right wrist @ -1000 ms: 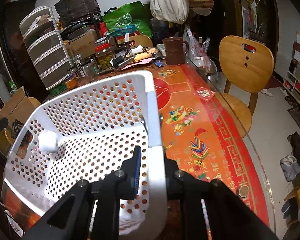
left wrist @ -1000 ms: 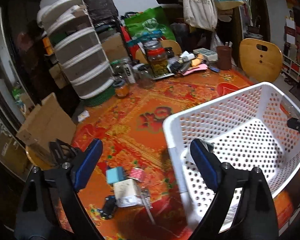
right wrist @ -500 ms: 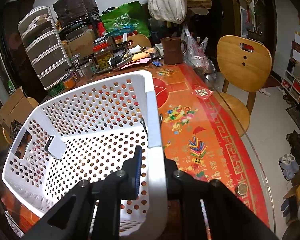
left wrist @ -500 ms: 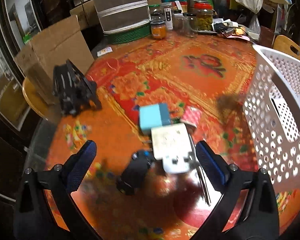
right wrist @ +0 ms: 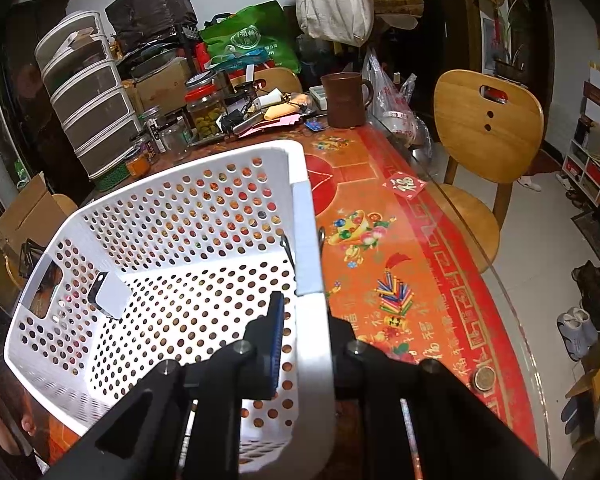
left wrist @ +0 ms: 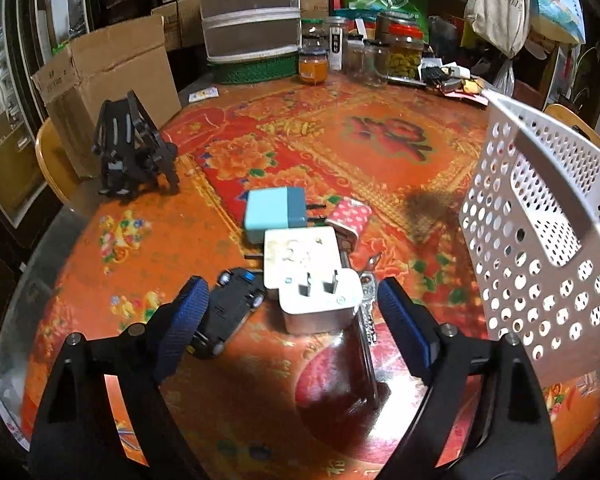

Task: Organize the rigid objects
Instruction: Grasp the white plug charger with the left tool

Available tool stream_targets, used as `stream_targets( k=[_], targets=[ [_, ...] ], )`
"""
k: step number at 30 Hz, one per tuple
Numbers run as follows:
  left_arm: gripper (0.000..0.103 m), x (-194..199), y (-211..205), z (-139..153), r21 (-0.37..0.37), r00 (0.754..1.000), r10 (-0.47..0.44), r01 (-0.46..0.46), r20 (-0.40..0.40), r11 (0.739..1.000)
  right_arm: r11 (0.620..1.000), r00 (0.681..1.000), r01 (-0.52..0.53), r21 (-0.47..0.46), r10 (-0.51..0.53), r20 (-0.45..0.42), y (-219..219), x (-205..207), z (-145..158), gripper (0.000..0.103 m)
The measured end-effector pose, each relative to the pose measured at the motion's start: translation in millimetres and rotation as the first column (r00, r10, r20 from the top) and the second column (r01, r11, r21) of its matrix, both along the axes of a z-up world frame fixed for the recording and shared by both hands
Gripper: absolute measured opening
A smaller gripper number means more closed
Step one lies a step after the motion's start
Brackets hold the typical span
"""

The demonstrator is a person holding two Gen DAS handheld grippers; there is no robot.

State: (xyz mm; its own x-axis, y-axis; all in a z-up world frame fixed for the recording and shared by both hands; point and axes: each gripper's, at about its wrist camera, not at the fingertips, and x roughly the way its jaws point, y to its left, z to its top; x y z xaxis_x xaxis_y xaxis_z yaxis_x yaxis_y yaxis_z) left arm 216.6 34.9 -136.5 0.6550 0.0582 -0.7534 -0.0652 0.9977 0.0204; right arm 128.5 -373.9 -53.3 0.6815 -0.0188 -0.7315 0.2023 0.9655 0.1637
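Left gripper: my jaws spread wide, hovering over the white plug adapter.
Right gripper: clamped on the white basket wall.
Beside adapter: black toy car, keys, blue charger.
Basket: one white block inside.

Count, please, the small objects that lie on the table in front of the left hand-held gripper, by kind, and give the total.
Plug adapters: 2, white plug adapter and blue plug adapter
Toy cars: 1, black toy car
Keys: 1, key
Red dotted items: 1, red dotted item
Total: 5
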Motion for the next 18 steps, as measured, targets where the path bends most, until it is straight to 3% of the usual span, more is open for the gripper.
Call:
stream_targets(
  k=[3, 6, 7, 13, 18],
  targets=[
    [0.083, 4.2, 1.2, -11.1, -0.027, 1.000, 0.008, -0.008, -0.014, 1.000, 1.000, 1.000, -0.001, 0.001, 0.001, 0.000, 0.1, 0.1, 0.0, 0.013],
    [0.061, 4.0, 1.5, -14.5, -0.021, 1.000, 0.023, -0.023, 0.000, 1.000, 1.000, 1.000, -0.002, -0.002, 0.002, -0.001, 0.6, 0.4, 0.0, 0.013],
    [0.041, 3.1, 1.6, -14.1, -0.028, 1.000, 0.020, -0.020, 0.004, 0.999, 1.000, 1.000, -0.002, -0.003, 0.002, -0.001, 0.1, 0.0, -0.2, 0.013],
    [0.041, -6.9, -1.2, -0.8, 0.021, 0.998, 0.037, -0.039, 0.059, 0.999, 1.000, 1.000, -0.002, 0.001, 0.002, 0.001, 0.2, 0.0, -0.3, 0.013],
    [0.041, -17.6, -7.0, 35.0, 0.095, 0.988, 0.031, -0.046, 0.148, 0.994, 1.000, 1.000, -0.005, -0.001, 0.005, -0.002, 0.4, -0.4, -0.4, 0.013]
  ],
)
